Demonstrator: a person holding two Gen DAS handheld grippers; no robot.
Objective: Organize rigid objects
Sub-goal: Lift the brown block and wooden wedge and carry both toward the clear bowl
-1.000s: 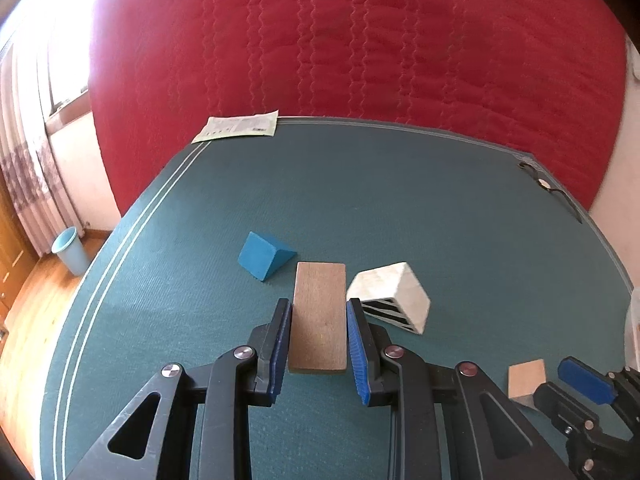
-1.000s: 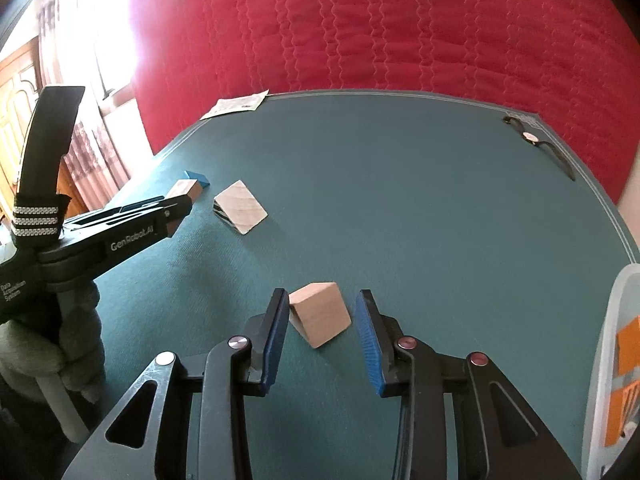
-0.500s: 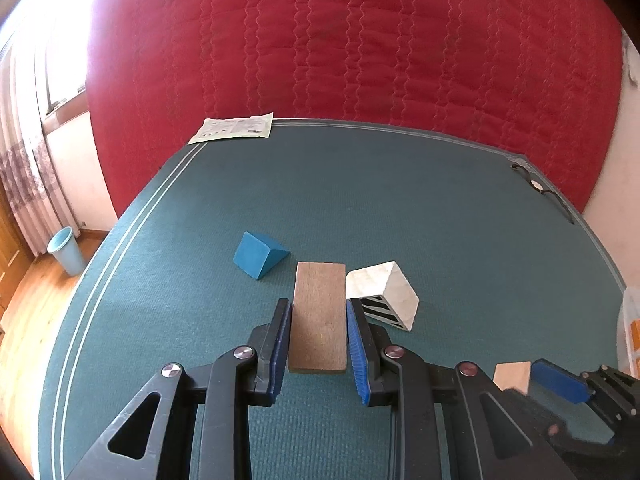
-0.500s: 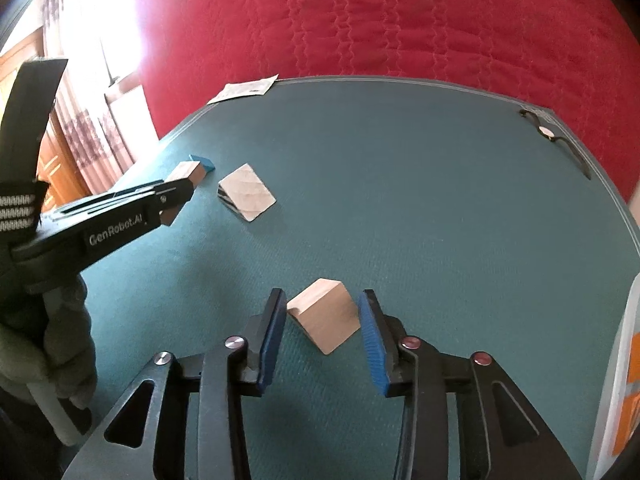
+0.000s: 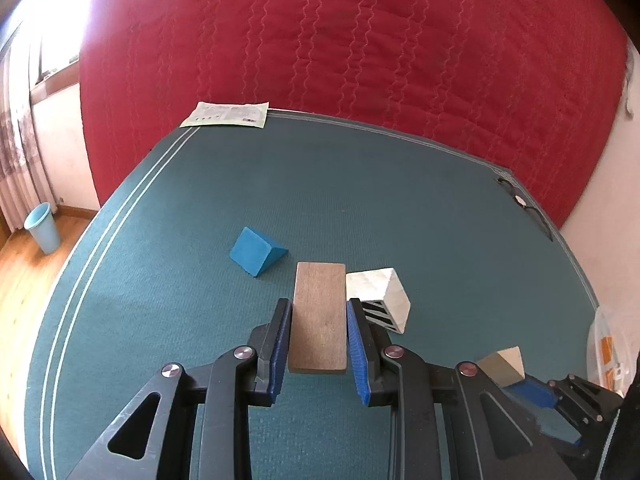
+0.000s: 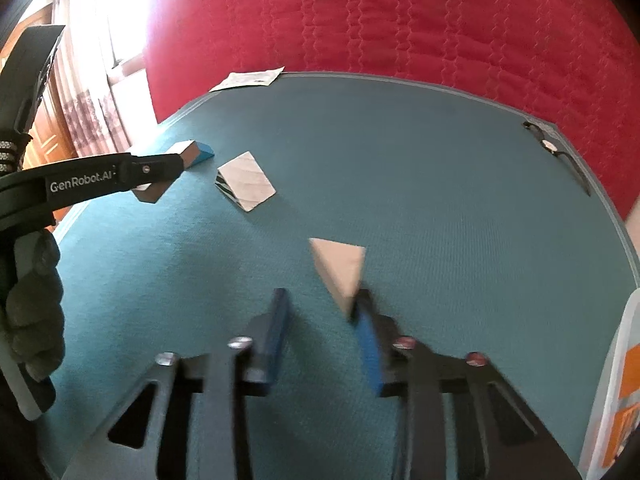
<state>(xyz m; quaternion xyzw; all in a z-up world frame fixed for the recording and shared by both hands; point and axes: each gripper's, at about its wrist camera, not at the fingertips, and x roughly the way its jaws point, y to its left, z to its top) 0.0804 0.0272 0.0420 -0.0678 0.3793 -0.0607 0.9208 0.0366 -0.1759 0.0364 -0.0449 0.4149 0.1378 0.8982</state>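
Wooden wedge (image 6: 340, 270) lies on the green mat (image 6: 440, 200) against the right gripper's (image 6: 320, 316) right finger, off-centre and blurred between closing jaws, while the left gripper (image 5: 318, 334) stays clamped on a brown plank (image 5: 319, 316).

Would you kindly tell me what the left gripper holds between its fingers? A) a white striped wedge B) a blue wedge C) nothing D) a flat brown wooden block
D: in the left wrist view the left gripper is clamped on both long sides of the brown block, while the blue wedge and white wedge lie apart on the table.
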